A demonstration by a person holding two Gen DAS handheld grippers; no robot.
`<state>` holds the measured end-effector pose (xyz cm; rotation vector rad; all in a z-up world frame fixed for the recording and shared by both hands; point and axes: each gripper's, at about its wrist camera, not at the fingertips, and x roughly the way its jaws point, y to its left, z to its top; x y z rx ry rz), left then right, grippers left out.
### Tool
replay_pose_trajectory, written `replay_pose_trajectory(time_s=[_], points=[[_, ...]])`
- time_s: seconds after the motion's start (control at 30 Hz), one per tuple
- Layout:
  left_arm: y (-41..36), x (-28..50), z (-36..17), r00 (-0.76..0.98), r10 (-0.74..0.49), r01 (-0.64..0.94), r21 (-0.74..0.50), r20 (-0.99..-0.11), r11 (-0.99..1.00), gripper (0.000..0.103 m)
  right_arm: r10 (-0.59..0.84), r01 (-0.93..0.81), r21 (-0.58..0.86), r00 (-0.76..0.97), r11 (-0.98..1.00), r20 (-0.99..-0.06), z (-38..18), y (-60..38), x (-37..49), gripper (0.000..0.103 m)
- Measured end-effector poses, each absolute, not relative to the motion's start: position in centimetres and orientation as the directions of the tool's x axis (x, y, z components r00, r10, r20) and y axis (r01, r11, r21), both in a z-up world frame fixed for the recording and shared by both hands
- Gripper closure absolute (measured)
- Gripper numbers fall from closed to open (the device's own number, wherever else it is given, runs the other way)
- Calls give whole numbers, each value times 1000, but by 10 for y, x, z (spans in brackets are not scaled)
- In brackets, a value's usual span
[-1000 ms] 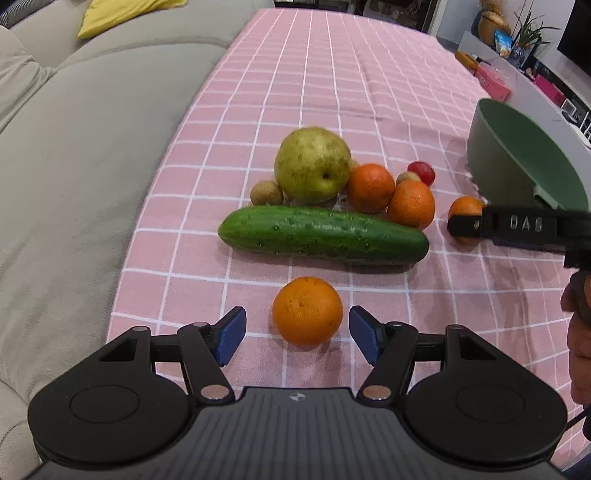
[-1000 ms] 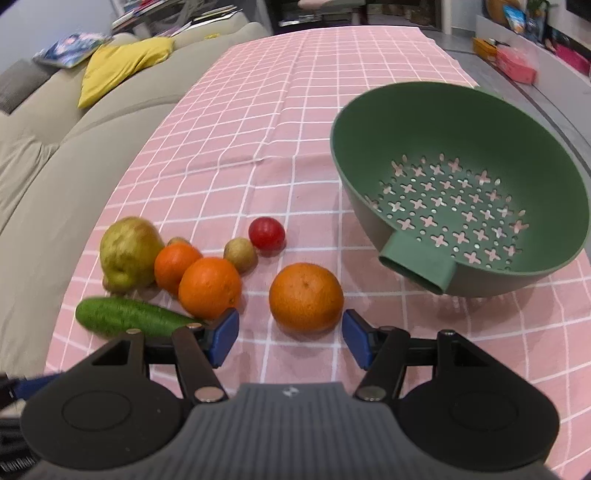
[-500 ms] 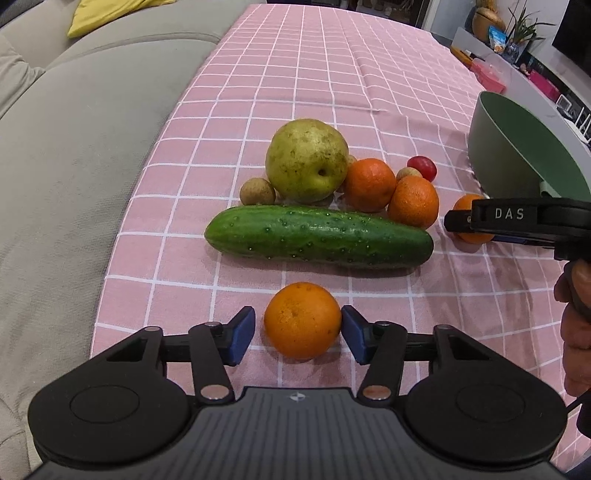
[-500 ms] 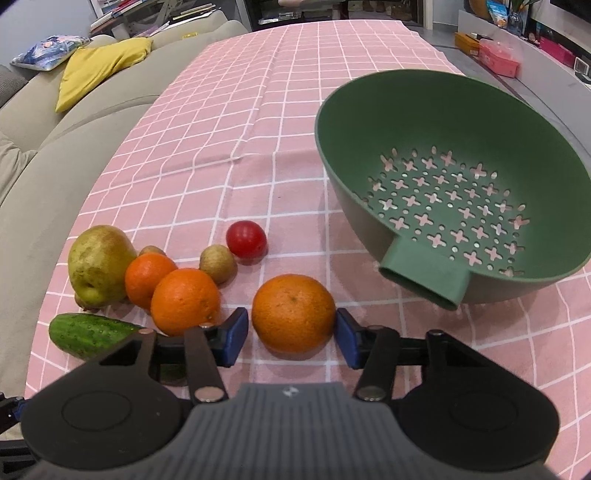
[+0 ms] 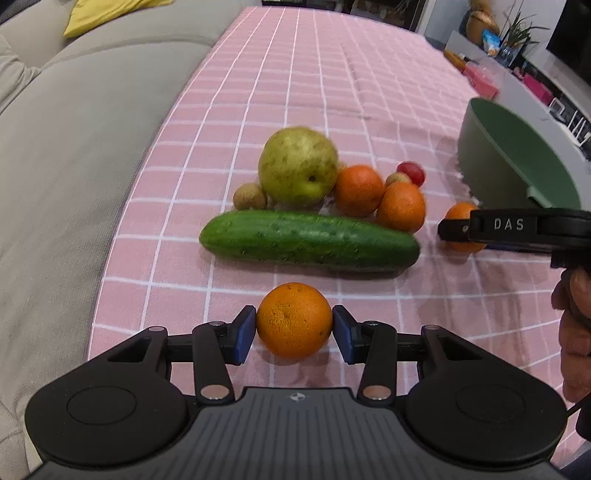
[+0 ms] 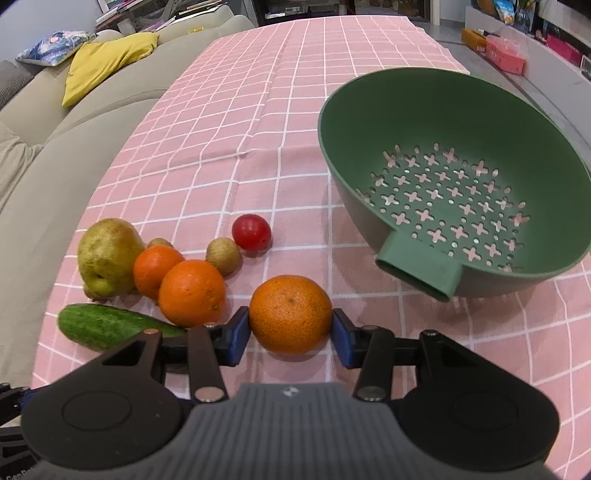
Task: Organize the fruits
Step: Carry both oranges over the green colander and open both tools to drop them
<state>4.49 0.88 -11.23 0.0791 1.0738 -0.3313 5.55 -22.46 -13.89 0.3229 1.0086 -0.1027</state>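
My left gripper point(image 5: 294, 334) is shut on an orange point(image 5: 294, 319) at the near edge of the pink checked cloth; both blue pads touch its sides. My right gripper point(image 6: 291, 330) is shut on another orange point(image 6: 290, 314), also on the cloth; this orange shows in the left wrist view point(image 5: 460, 218) behind the right gripper's finger. A cucumber point(image 5: 308, 238), a pear point(image 5: 297, 166), two more oranges point(image 5: 358, 190) point(image 5: 400, 206), a red fruit point(image 6: 251, 232) and small brown fruits point(image 5: 249, 196) lie grouped between. The green colander point(image 6: 454, 122) stands empty at the right.
A grey sofa point(image 5: 70, 147) with a yellow cushion point(image 6: 107, 59) runs along the cloth's left edge. Shelves with boxes and a plant point(image 5: 513, 33) stand beyond the far right side. The person's hand point(image 5: 576, 321) holds the right gripper.
Both grippers moved forward around their oranges and closed; the jaws went from wide open to pressing on the fruit.
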Motion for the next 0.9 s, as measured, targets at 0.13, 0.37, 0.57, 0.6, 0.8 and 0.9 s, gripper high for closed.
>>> replay_pose_trajectory(time_s=[0.13, 0.37, 0.57, 0.6, 0.8, 0.9], points=[[9, 43, -103, 459, -227, 303, -89, -859, 949, 52, 99, 223, 255, 538, 941, -837, -128, -224, 48, 59], [-10, 29, -81, 507, -258, 397, -43, -822, 917, 52, 107, 181, 276, 624, 944, -774, -83, -235, 27, 59], [-56, 32, -65, 494, -297, 456, -47, -817, 889, 52, 57, 190, 249, 678, 950, -733, -55, -265, 16, 59], [-64, 35, -61, 496, -307, 461, -53, -813, 886, 52, 47, 192, 239, 679, 952, -732, -53, -269, 14, 59], [-115, 51, -41, 518, -341, 514, -33, -785, 857, 52, 0, 220, 209, 689, 953, -725, -47, -304, 4, 59], [-138, 60, -39, 518, -361, 543, -27, -776, 839, 52, -20, 233, 196, 689, 953, -724, -46, -321, 5, 59]])
